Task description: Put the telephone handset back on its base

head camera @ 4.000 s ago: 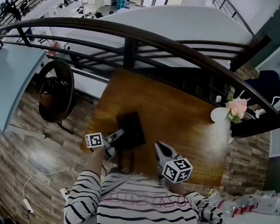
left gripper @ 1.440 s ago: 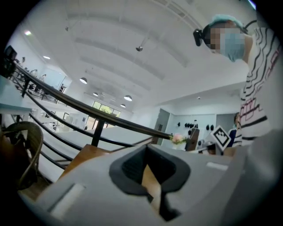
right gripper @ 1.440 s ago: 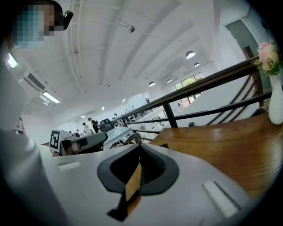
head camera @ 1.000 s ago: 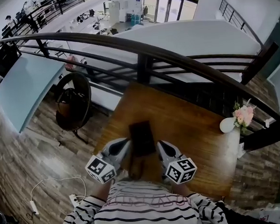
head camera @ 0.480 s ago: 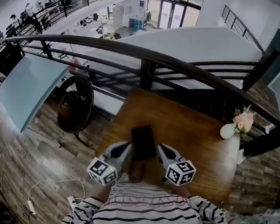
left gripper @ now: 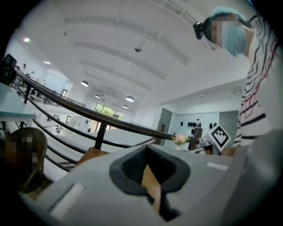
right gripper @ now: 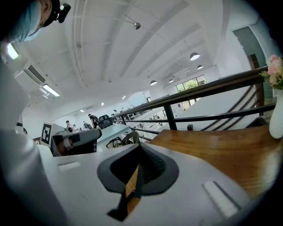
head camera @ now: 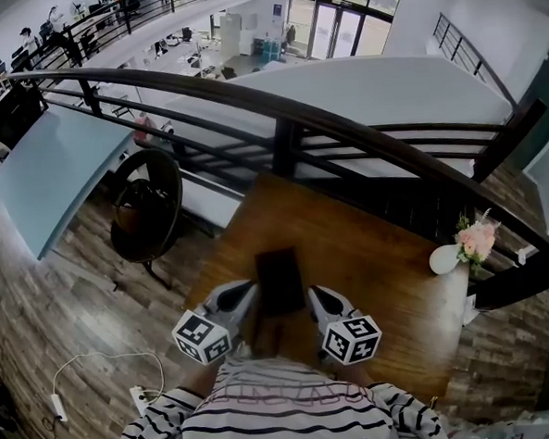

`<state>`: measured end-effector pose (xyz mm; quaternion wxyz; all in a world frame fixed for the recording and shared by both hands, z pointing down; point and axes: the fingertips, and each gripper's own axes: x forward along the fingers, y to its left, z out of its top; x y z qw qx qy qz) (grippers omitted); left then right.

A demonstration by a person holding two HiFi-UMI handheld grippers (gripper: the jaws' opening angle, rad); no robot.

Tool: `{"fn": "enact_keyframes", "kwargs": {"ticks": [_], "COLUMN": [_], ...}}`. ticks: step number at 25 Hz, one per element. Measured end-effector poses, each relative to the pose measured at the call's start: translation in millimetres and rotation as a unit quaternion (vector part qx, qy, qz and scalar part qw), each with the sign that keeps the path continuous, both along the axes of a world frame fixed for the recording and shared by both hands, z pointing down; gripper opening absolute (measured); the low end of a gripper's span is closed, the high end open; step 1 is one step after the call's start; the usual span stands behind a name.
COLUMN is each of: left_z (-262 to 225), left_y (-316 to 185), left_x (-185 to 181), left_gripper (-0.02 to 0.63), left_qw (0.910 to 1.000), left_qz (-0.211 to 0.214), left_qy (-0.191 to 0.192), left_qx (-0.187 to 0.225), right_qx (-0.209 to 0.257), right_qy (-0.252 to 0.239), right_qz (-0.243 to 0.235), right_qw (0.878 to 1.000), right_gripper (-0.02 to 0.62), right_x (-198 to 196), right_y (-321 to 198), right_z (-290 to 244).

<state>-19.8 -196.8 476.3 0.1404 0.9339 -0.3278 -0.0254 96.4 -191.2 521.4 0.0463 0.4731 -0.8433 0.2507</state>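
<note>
In the head view a dark telephone (head camera: 280, 280) lies on the wooden table (head camera: 379, 254), near the front edge. Whether the handset sits on its base I cannot tell from here. My left gripper (head camera: 248, 290) rests just left of the telephone and my right gripper (head camera: 313, 296) just right of it, both pointing away from me. In the left gripper view the left gripper (left gripper: 148, 177) has its jaws pressed together with nothing between them. The right gripper (right gripper: 134, 175) is shut and empty too in its own view, which also shows the left gripper's body (right gripper: 75, 138).
A white vase of pink flowers (head camera: 467, 239) stands at the table's right edge. A dark curved railing (head camera: 343, 126) runs along the far side of the table. A round wicker chair (head camera: 144, 208) stands on the floor to the left. A cable (head camera: 98, 368) lies on the floor.
Four seconds ago the left gripper was up against the telephone's left side. Since then it has drawn back, and both grippers now flank the telephone. Over the last second almost nothing has moved.
</note>
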Motion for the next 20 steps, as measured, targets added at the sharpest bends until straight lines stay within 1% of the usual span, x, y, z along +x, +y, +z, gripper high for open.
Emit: {"fn": "enact_keyframes", "kwargs": {"ticks": [5,10,20], "left_z": [2,6,9], "left_y": [3,4,1], "left_x": [3,3,-9], "left_gripper": [0.003,0.003,0.003], "left_qw": [0.9999,0.9999,0.9999], "left_qz": [0.004,0.005,0.003], "left_qy": [0.005,0.001,-0.007], "left_qx": [-0.009,-0.012,-0.014], "right_qx": [0.000,-0.002,-0.005], "right_qy": [0.005,0.006,0.005], "right_qz": [0.001,0.002,-0.002], "right_qw": [1.000,1.000,1.000], "right_gripper": [0.000,0.000,0.000], "right_x": [3,4,-11], "right_y": [2,2,-1], "right_z": [1,4,6]}}
